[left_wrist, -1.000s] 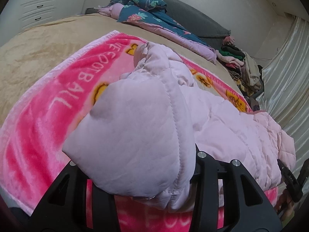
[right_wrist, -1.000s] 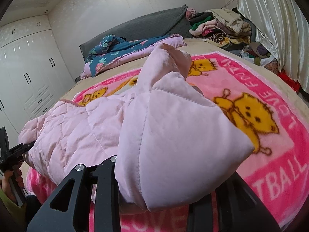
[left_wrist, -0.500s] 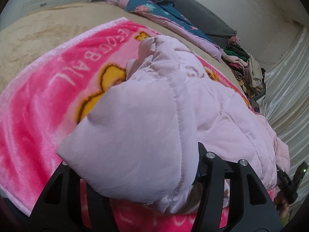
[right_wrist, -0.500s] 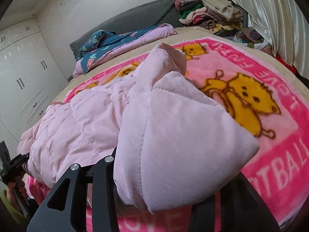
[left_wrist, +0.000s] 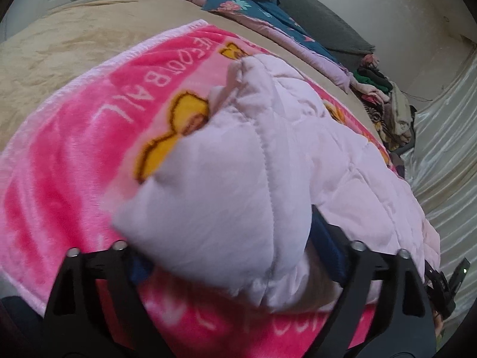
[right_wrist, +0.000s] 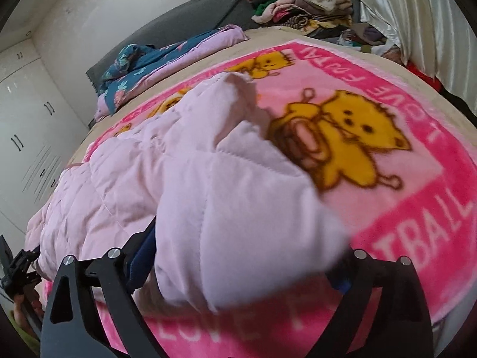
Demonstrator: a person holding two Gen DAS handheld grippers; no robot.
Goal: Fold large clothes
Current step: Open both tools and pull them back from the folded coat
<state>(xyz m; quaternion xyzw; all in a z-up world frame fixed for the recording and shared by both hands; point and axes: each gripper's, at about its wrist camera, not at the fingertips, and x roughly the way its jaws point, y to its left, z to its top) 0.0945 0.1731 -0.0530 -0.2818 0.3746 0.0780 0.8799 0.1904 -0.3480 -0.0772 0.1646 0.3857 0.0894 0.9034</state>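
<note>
A pale pink quilted jacket [left_wrist: 298,137] lies on a bright pink cartoon blanket [left_wrist: 74,149] on the bed. It also shows in the right wrist view [right_wrist: 143,173]. My left gripper [left_wrist: 235,256] has its jaws spread wide, with a corner of the jacket lying loose between them. My right gripper [right_wrist: 241,262] also has its jaws spread wide, with the other corner of the jacket lying between them. The fingertips are hidden under the fabric. The blanket in the right wrist view [right_wrist: 417,208] shows a yellow cat.
A beige sheet [left_wrist: 59,38] covers the bed. A folded blue floral quilt [left_wrist: 262,9] lies by the grey headboard [right_wrist: 190,15]. A pile of clothes [right_wrist: 298,3] sits in the far corner by shiny curtains [left_wrist: 447,149]. White wardrobes [right_wrist: 26,119] stand to the left.
Both grippers have opened and let go of the jacket corners, which now lie slack on the blanket. Both grippers moved forward and lower over the bed.
</note>
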